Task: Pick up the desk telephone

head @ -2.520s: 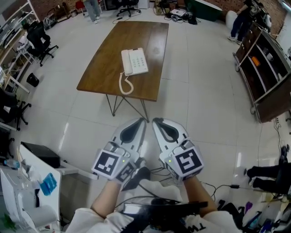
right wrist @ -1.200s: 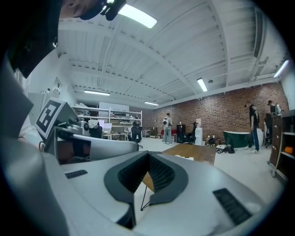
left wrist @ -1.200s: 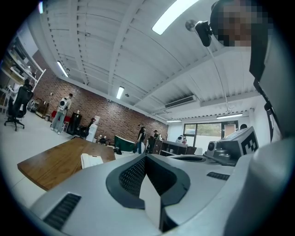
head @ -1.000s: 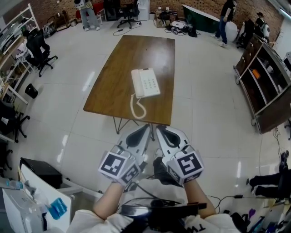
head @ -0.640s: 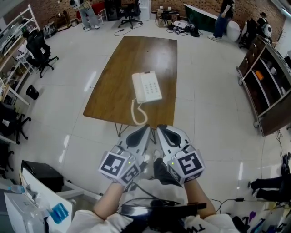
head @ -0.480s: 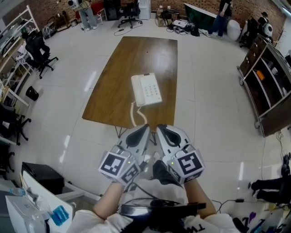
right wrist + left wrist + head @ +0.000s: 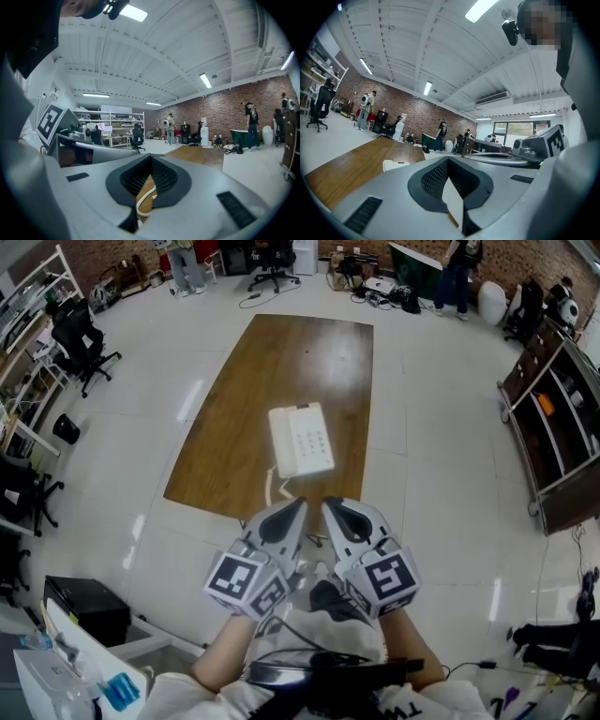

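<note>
Well, white desk telephone (image 7: 301,440), coiled cord (image 7: 271,487); left gripper (image 7: 298,505) and right gripper (image 7: 328,506) jaws together

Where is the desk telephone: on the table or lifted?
On the table: the desk telephone lies flat on its wood top, not gripped.

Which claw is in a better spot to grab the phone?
Right, probably. Both are shut and similarly near, but the right claw has the curly cord dead ahead, while the left claw sees the phone off to its side.

White telephone (image 7: 301,440), brown table (image 7: 253,418)
</note>
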